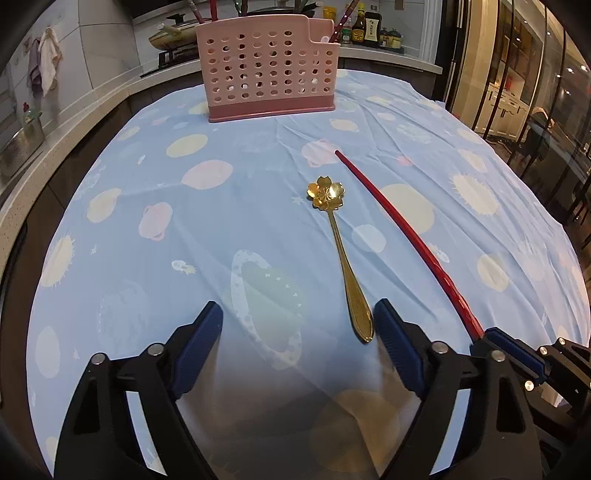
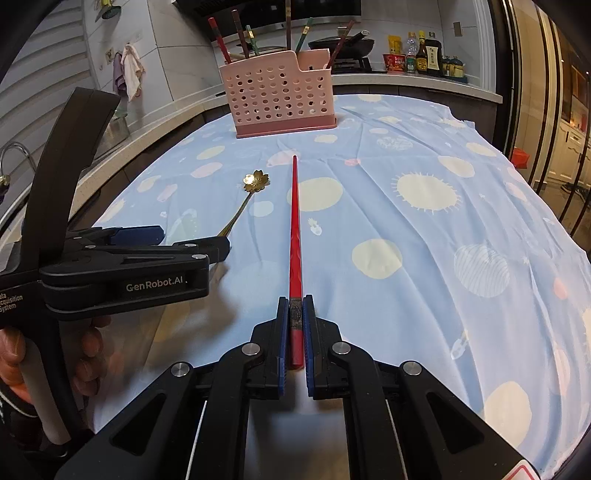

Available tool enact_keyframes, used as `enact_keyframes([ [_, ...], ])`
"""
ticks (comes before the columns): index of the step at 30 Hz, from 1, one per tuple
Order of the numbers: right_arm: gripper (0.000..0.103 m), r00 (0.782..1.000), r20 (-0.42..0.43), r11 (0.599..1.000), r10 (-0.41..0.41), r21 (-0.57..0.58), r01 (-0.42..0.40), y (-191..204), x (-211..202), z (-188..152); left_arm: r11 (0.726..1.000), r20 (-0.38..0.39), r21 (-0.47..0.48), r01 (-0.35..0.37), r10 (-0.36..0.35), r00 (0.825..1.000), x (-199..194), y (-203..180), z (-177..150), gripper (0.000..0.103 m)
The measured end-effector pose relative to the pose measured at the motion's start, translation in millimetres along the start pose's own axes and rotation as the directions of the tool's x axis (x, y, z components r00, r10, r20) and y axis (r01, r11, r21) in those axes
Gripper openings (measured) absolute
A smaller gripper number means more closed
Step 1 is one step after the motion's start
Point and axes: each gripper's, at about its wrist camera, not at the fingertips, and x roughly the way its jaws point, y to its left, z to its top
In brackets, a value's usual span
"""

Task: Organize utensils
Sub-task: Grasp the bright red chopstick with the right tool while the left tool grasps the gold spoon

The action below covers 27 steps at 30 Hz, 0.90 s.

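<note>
A gold spoon (image 1: 338, 251) with a flower-shaped bowl lies on the blue cloth, its handle end between the fingertips of my left gripper (image 1: 297, 314). The left jaws stand apart and the pads do not press on the spoon. My right gripper (image 2: 295, 306) is shut on the thick end of a red chopstick (image 2: 294, 225), which points straight away toward the pink holder (image 2: 282, 94). In the left wrist view the red chopstick (image 1: 399, 229) runs diagonally into the right gripper (image 1: 495, 343). The spoon (image 2: 245, 194) also shows beside the left gripper (image 2: 192, 238).
The pink perforated holder (image 1: 267, 70) stands at the table's far side with several chopsticks (image 2: 240, 35) upright in it. A planet-patterned blue tablecloth (image 1: 147, 221) covers the table. Sauce bottles (image 2: 424, 55), a wok (image 2: 341, 43) and a counter lie behind. A hand (image 2: 88, 354) grips the left tool.
</note>
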Motion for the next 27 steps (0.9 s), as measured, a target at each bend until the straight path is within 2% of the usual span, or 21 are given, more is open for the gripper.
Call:
enact_keyframes([
  [3,0.007,1.0,0.0,1.0,0.002,0.001,-0.002,0.1,-0.1,-0.2,1.0,0.005,0.008,0.005,-0.005,1.0,-1.1,-0.1,1.7,0.056],
  [6,0.007,1.0,-0.001,1.0,0.007,0.003,-0.007,-0.4,0.1,-0.5,1.0,0.005,0.009,0.018,-0.018,1.0,-3.1,0.1,1.6,0.046],
  [11,0.007,1.0,0.0,1.0,0.007,0.003,-0.007,-0.2,-0.2,-0.5,0.998,-0.002,0.002,0.059,-0.059,0.998,-5.8,1.3,1.0,0.015],
  [18,0.007,1.0,0.005,1.0,0.011,0.008,-0.011,-1.7,-1.4,-0.2,0.992,-0.022,-0.044,0.12,-0.121,0.992,-8.5,7.5,1.4,0.012],
  [27,0.007,0.999,0.045,1.0,0.017,0.025,-0.018,-9.1,-17.4,5.5,0.99,-0.007,-0.052,0.132,-0.132,0.991,-21.7,9.7,2.0,0.011],
])
